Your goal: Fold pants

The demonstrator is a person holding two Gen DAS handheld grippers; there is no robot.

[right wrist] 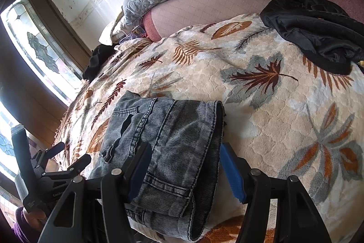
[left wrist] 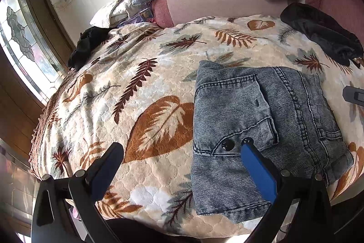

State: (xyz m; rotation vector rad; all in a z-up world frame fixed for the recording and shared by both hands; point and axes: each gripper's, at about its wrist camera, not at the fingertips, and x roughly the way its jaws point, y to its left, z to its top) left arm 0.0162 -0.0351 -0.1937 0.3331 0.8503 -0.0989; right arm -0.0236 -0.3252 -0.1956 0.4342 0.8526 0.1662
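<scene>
Apparently finished, the pants (left wrist: pixel 261 129) lie folded at the bed's (left wrist: pixel 136 88) four o'clock, so both the left gripper (left wrist: pixel 182 156) and right gripper (right wrist: pixel 185 165) hold their fingers open, gripping nothing.

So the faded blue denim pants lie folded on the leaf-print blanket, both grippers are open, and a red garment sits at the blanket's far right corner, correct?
Not quite: the garment at the far right corner is black, not red, as the right wrist view shows. The rest stands: the faded blue denim pants lie folded on the leaf-print blanket, and the left gripper and right gripper are both open.
</scene>
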